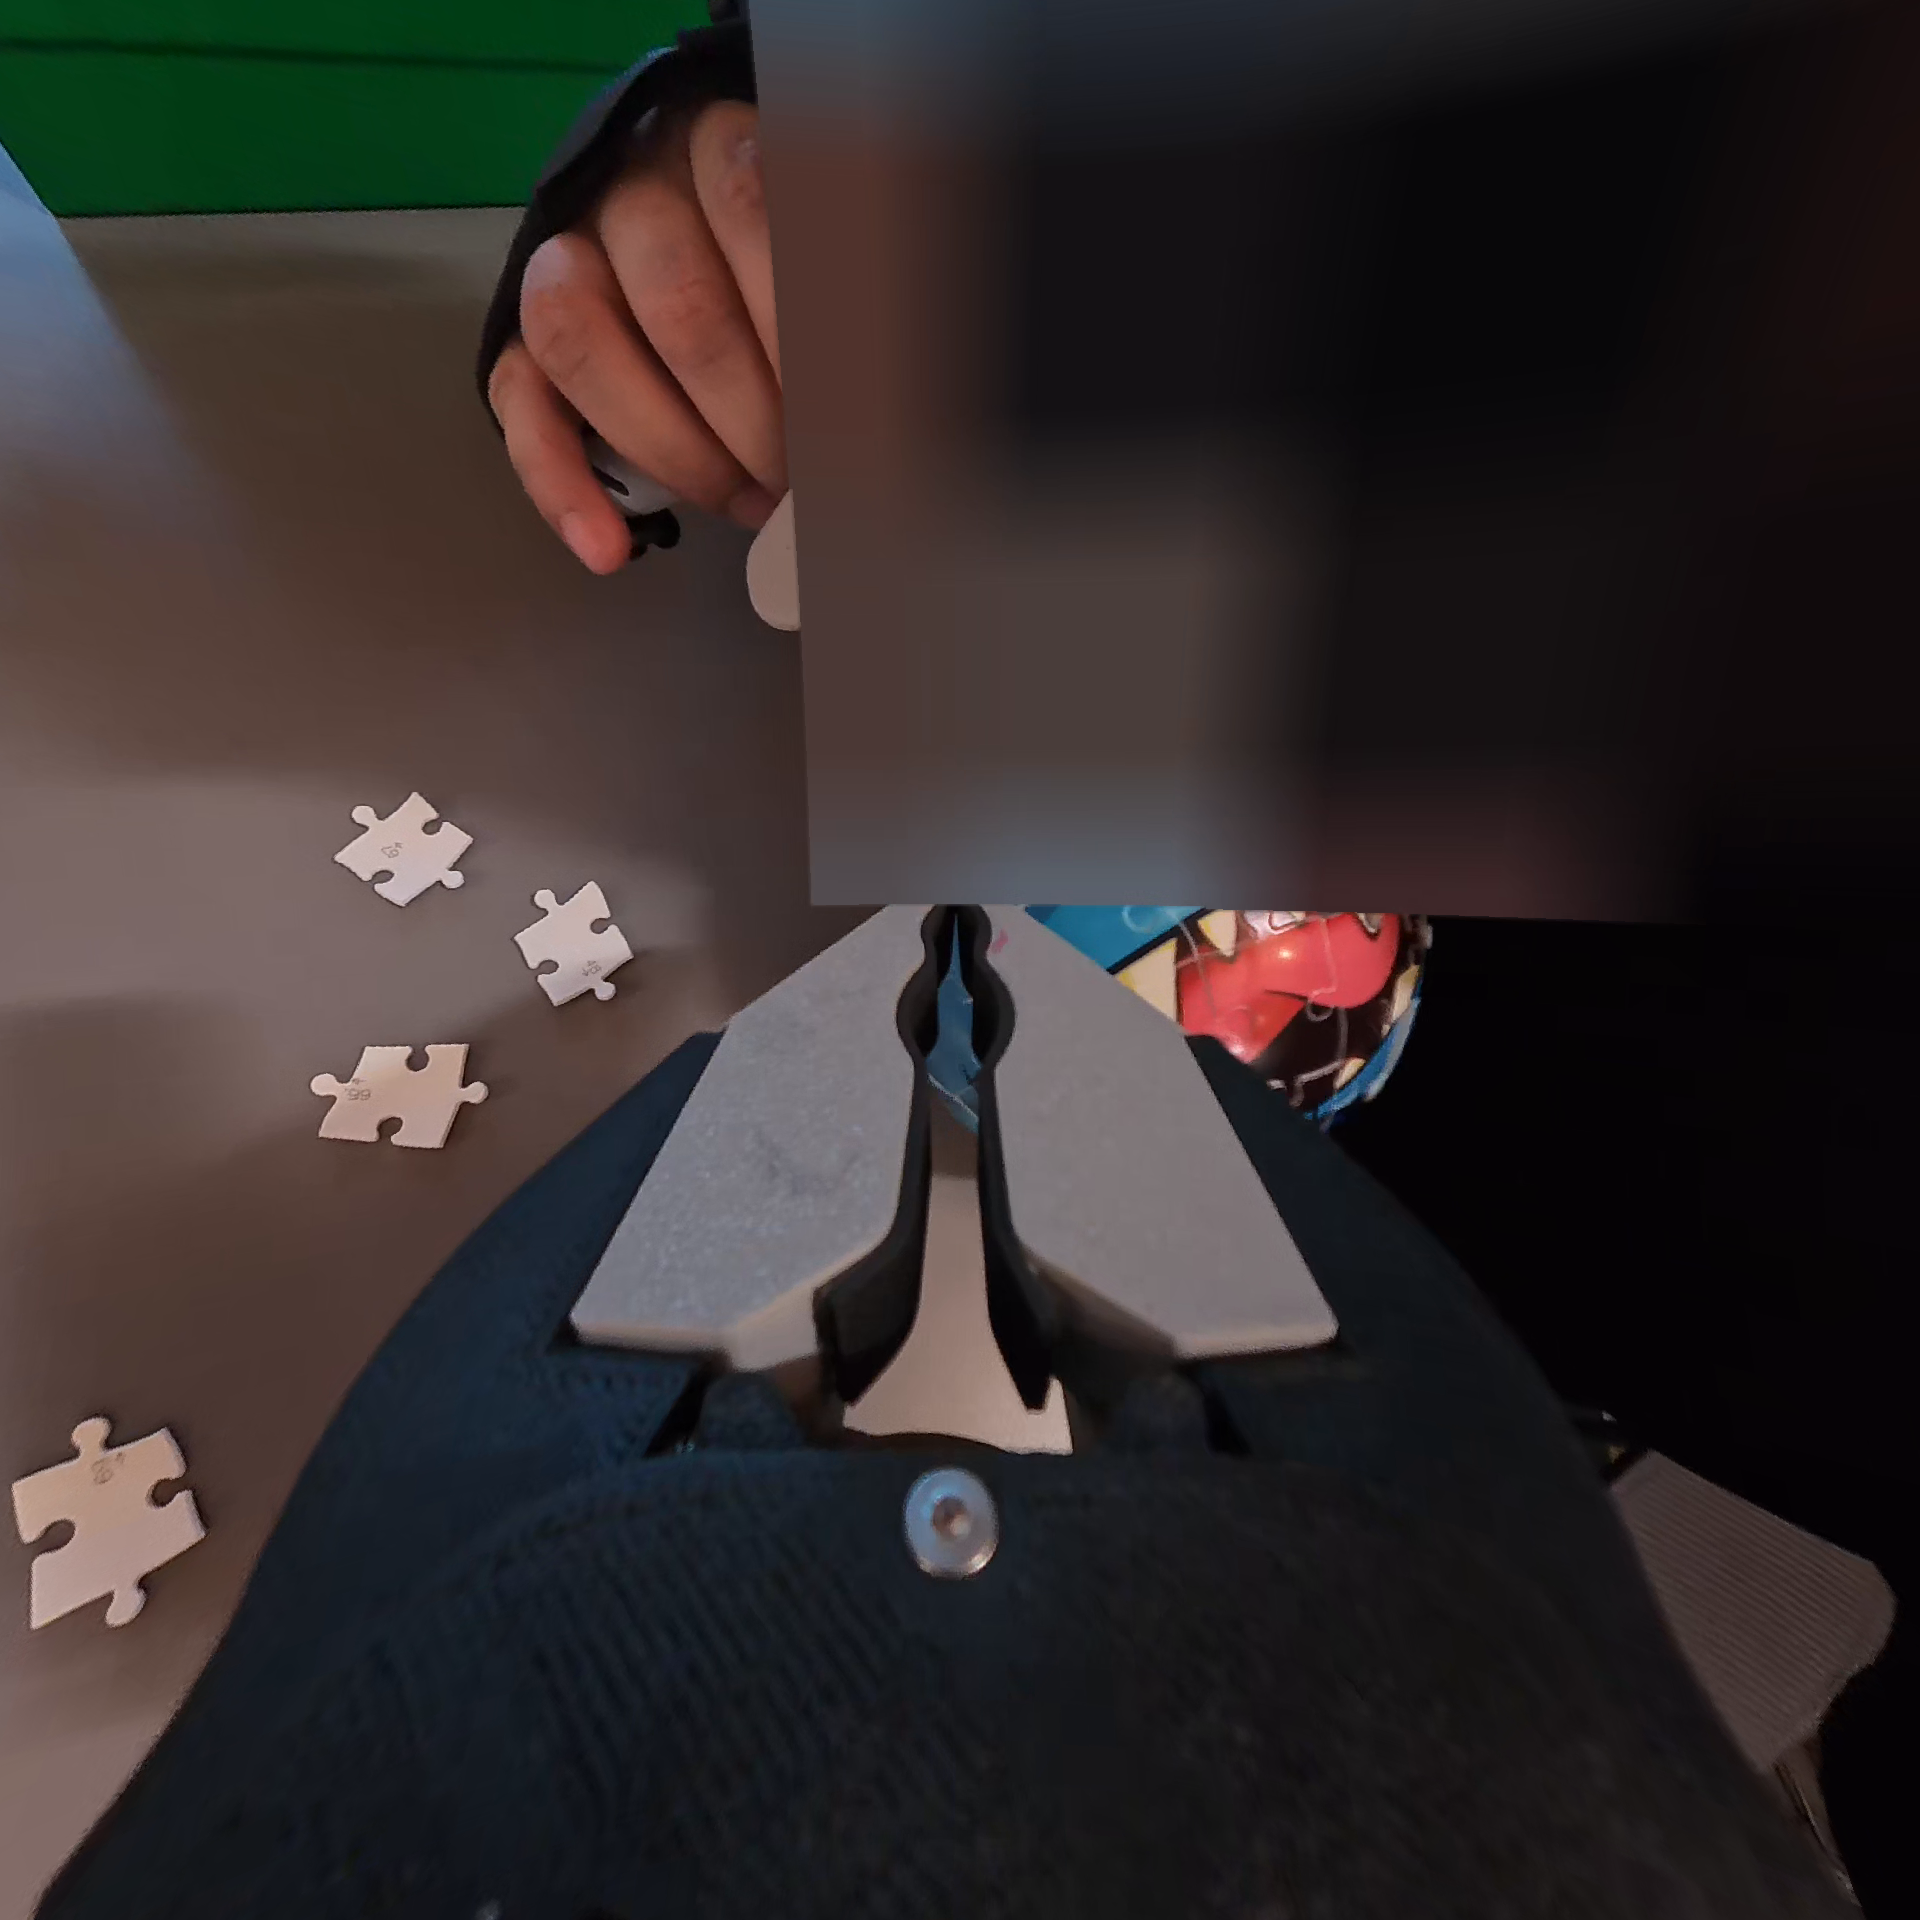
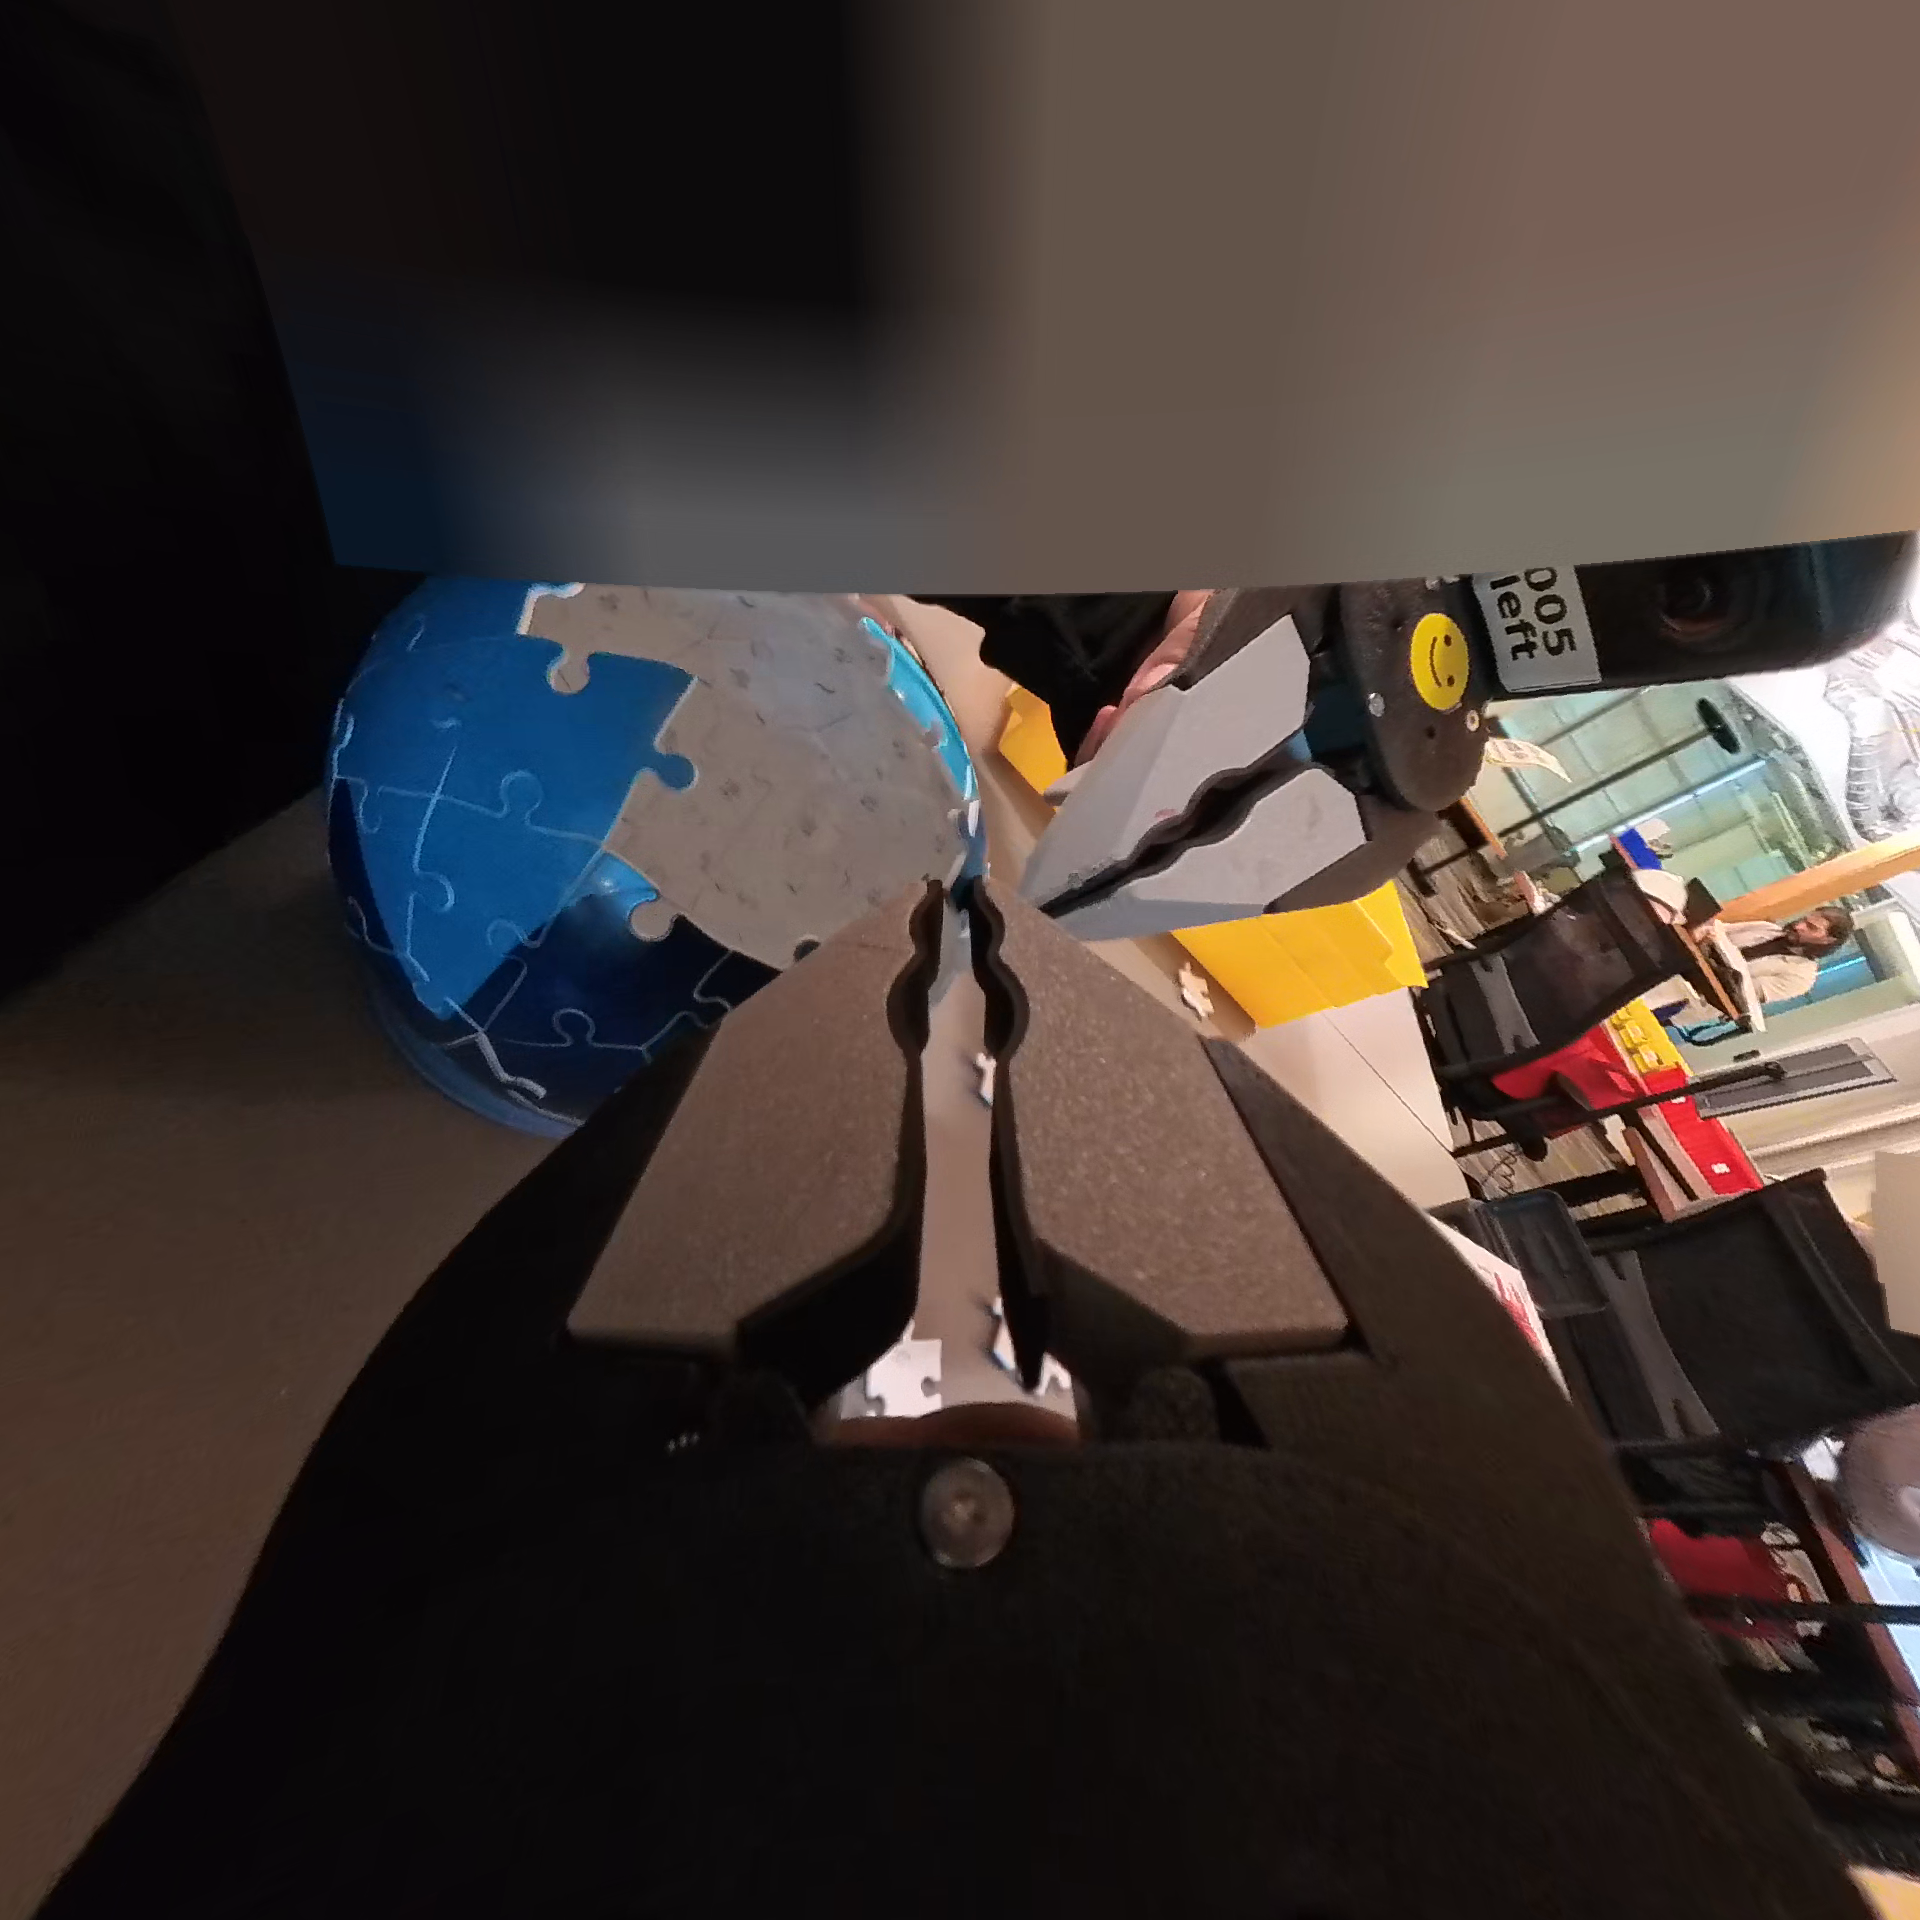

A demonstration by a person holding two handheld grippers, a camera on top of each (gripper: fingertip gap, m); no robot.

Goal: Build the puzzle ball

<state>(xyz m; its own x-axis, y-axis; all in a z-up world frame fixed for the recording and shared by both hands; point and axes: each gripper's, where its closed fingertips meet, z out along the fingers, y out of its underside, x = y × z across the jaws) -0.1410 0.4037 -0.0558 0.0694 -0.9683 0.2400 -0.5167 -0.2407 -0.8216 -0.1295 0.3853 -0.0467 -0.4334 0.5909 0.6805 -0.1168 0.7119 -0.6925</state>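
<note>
The puzzle ball (image 2: 499, 790) rests on the brown table (image 2: 156, 1195), blue outside, with its open side and the pale grey inner faces (image 2: 790, 769) turned my way. In the left wrist view the ball (image 1: 1288, 997) shows red, black and yellow print. My right gripper (image 2: 958, 906) has its jaws almost together at the ball's rim, which runs into the slit. My left gripper (image 1: 956, 925) is shut and looks empty. It also shows in the right wrist view (image 2: 1049, 902), just right of the rim and apart from it. Several loose pieces lie white side up (image 1: 574, 942), (image 1: 395, 1094).
A hand (image 1: 623, 353) holds the right gripper's handle, mostly hidden behind a blurred patch. More loose pieces lie on the table (image 1: 403, 849), (image 1: 104, 1517). A yellow box (image 2: 1299, 956) stands beyond the ball. Dark chairs (image 2: 1558, 966) and red bins (image 2: 1579, 1070) are farther off.
</note>
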